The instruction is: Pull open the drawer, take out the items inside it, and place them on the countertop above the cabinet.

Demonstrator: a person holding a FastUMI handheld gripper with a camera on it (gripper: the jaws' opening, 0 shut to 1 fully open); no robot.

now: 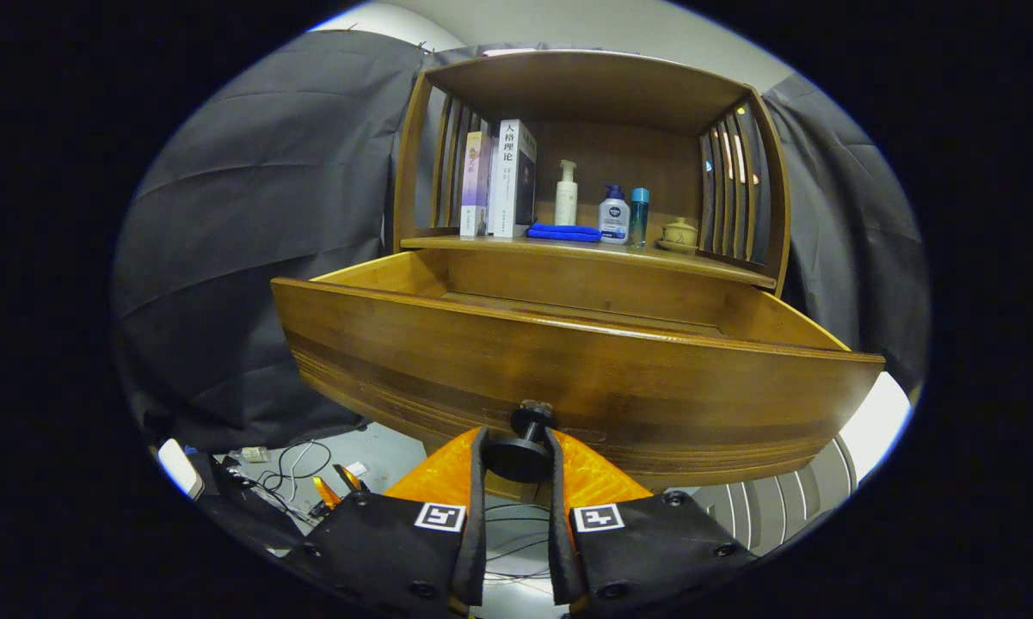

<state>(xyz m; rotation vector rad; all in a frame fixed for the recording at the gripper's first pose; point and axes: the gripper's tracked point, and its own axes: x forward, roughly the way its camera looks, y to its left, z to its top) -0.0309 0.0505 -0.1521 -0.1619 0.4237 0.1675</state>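
Your gripper (518,456) has its jaws clamped on the drawer knob (520,447), one finger pressing each side. The wooden drawer (568,378) stands pulled well out below the table (585,252), which carries books, bottles and a blue cloth (564,232). Its contents are hidden behind the front panel. Pull straight and level, then release and lift to look inside.
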